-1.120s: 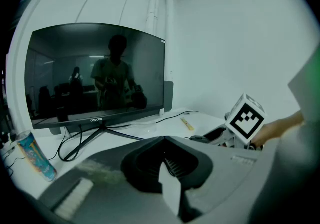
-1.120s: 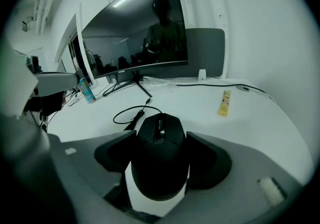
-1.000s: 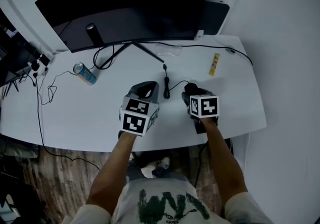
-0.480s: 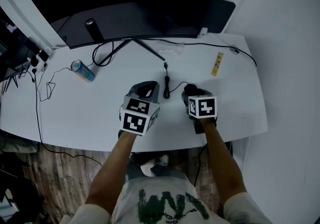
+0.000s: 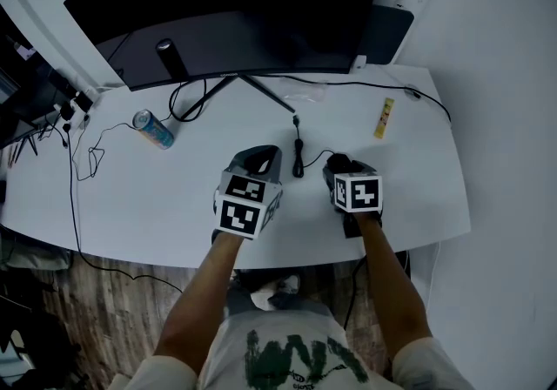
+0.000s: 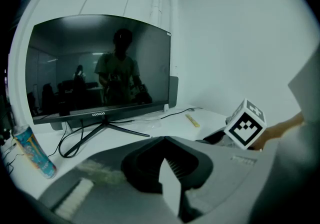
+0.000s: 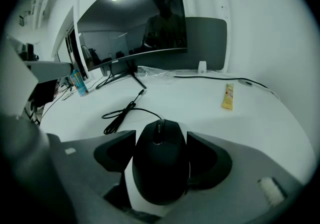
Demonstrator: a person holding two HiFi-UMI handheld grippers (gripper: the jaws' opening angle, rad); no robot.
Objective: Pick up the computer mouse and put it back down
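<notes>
The black computer mouse [image 7: 160, 160] sits between the jaws of my right gripper [image 7: 161, 140], and the black pads touch both of its sides. Its cord [image 7: 122, 113] runs ahead in a loop over the white desk [image 7: 200, 103]. The head view shows my right gripper [image 5: 339, 166] near the desk's front edge, with only the mouse's nose [image 5: 338, 160] peeking out. My left gripper [image 5: 258, 158] hovers just left of it over the desk. Its jaws are together with nothing in them, as the left gripper [image 6: 165, 160] view also shows.
A wide dark monitor [image 5: 226, 14] on a thin-legged stand fills the back of the desk. A drink can [image 5: 153, 129] lies at the left, and a yellow packet [image 5: 383, 117] at the right. Cables trail along the back and left edges.
</notes>
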